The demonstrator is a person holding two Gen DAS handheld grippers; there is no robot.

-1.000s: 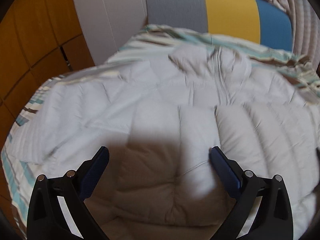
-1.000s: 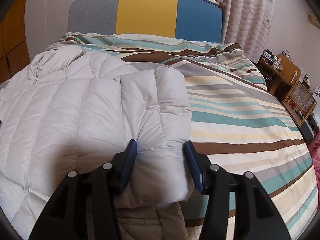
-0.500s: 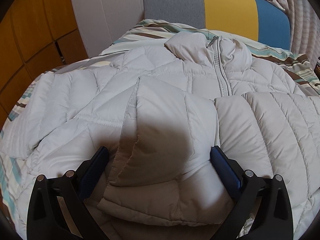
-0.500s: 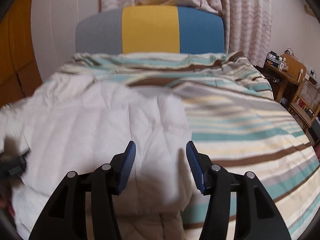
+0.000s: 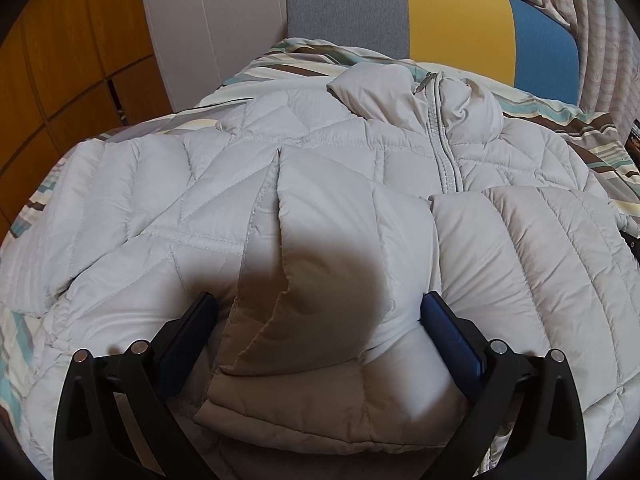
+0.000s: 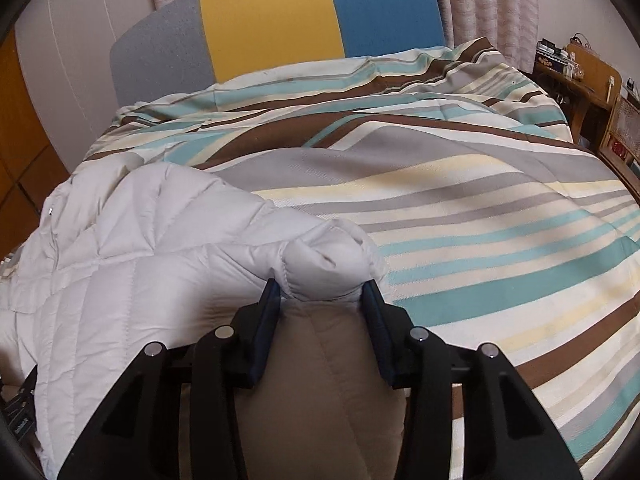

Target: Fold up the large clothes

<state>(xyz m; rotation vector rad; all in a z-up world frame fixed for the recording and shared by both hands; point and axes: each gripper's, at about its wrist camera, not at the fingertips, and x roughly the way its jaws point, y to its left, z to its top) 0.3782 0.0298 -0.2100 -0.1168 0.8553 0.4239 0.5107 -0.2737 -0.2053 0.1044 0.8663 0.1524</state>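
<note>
Jacket (image 5: 360, 168) zipper (image 5: 444, 148) shows leftward only — right gripper (image 6: 322, 292) jaws closing on sleeve.

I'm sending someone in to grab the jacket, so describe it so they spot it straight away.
Find the bed with the striped cover and the grey, yellow and blue headboard. The jacket lies on that cover, collar toward the headboard. It is the only plain thing there: pale grey, puffy, quilted, with a front zip.
</note>
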